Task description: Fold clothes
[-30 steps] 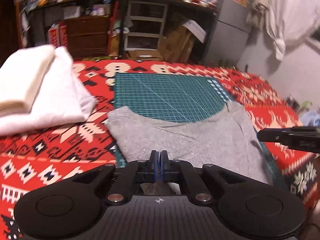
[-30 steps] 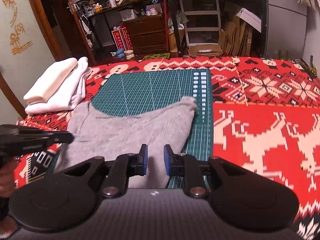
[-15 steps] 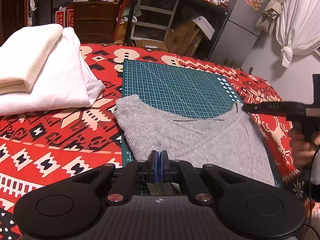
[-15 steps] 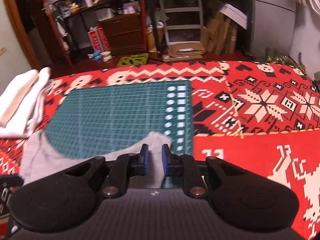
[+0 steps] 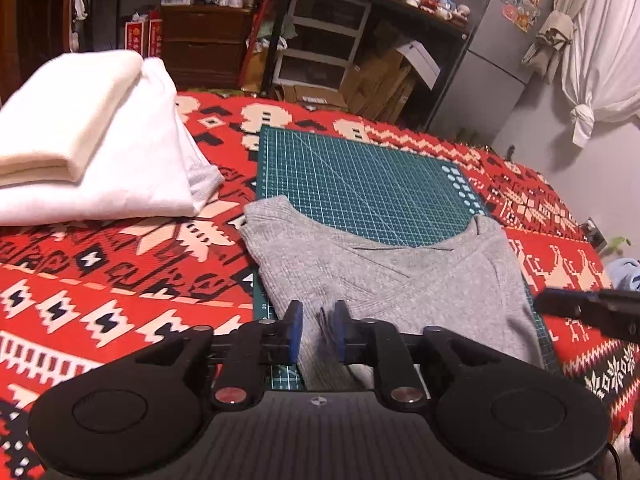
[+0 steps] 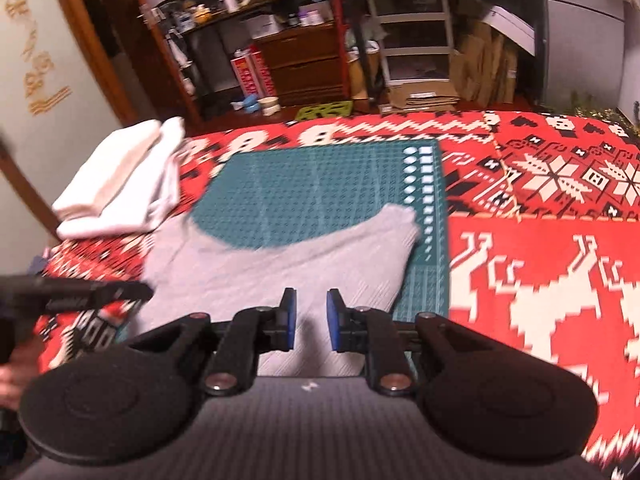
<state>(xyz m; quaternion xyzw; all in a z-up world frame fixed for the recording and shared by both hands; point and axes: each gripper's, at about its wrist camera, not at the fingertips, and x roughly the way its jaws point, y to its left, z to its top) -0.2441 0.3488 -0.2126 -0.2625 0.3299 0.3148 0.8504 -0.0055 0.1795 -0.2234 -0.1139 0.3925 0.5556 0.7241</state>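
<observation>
A: What lay at the far left?

B: A stack of folded white cloths [image 5: 92, 152] sat on the red patterned blanket [image 5: 100, 280], apart from the green cutting mat [image 5: 360, 184].

A: And the garment?

B: The grey top [image 5: 400, 276] lay flat on the near part of the mat, its left edge spilling just over onto the blanket. Its curved neckline faced the far end of the mat, and diagonal creases crossed its middle.

A: How stood the left hand-held gripper [image 5: 316, 330]?

B: Its jaws were opening, released, with the near hem of the grey top in the gap between the blue pads [image 5: 295, 332], which did not press on it.

A: And the right hand-held gripper [image 6: 308, 320]?

B: It hovered over the top's near right part, jaws opening with a clear gap, holding nothing; grey cloth showed behind the gap. That view was blurred.

A: Anything else to the right?

B: In the left view, the other tool's black tip showed at the right edge, beyond the mat. Cluttered shelves [image 6: 412, 40] and cardboard stood behind.
</observation>
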